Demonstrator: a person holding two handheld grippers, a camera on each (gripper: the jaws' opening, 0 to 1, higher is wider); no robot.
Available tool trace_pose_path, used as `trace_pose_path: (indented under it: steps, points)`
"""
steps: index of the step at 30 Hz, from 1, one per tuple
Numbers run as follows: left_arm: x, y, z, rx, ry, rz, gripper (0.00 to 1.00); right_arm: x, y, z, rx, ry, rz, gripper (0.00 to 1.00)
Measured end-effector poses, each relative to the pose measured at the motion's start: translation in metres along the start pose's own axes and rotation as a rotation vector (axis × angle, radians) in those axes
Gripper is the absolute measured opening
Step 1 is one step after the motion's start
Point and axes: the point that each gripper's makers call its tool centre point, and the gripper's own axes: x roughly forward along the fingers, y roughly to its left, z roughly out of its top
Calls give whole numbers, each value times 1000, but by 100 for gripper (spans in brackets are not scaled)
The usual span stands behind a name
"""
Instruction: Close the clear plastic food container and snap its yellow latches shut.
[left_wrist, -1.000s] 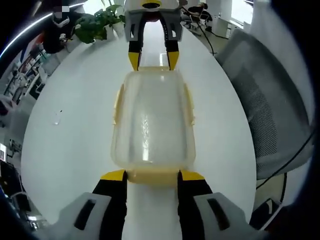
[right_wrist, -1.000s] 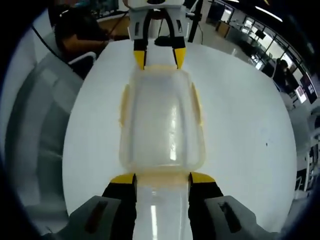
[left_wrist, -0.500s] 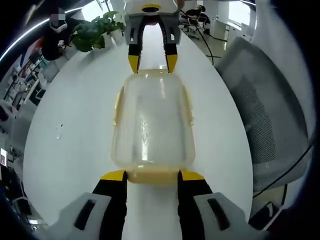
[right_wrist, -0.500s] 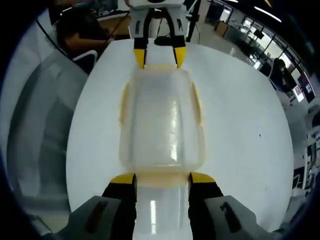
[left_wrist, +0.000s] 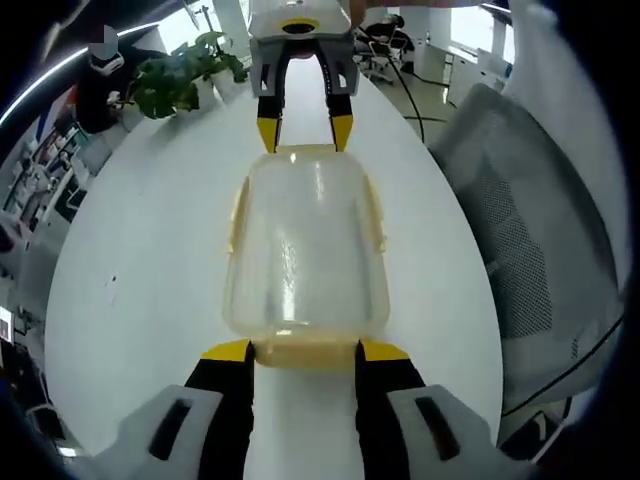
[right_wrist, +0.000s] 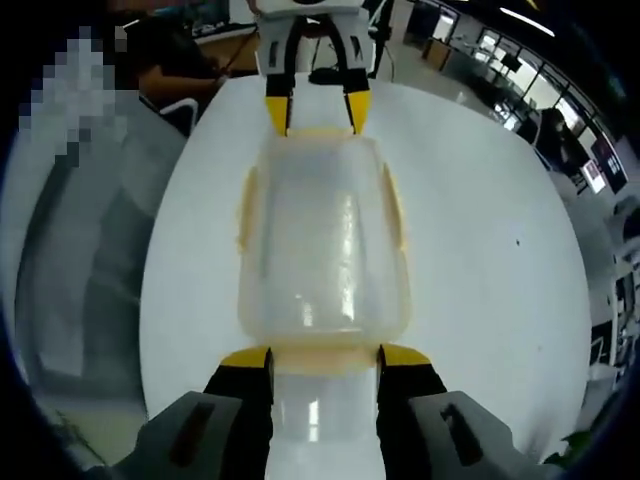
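Between both grippers, container (left_wrist: 305, 250), latches indistinct

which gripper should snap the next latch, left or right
Roughly even. The left gripper and right gripper each straddle an end latch of the container, jaws open. Each could press its own end; the side latches sit between them, favouring neither.

The container (left_wrist: 305, 250) lies on the surface (left_wrist: 140, 300) lengthwise between the two tongs, its near end just beyond the left tongs (left_wrist: 304, 349), its far end at the right tongs (left_wrist: 303, 130), with a chair (left_wrist: 535, 230) right of the left tongs and a plant (left_wrist: 175, 80) beyond them to the left.
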Motion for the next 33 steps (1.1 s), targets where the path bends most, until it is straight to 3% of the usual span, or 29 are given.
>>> trace_pose_path:
  steps: [33]
  points:
    - [29,5,62,-2,17,-4,38,-27,-5,-62,4,-28,9,39]
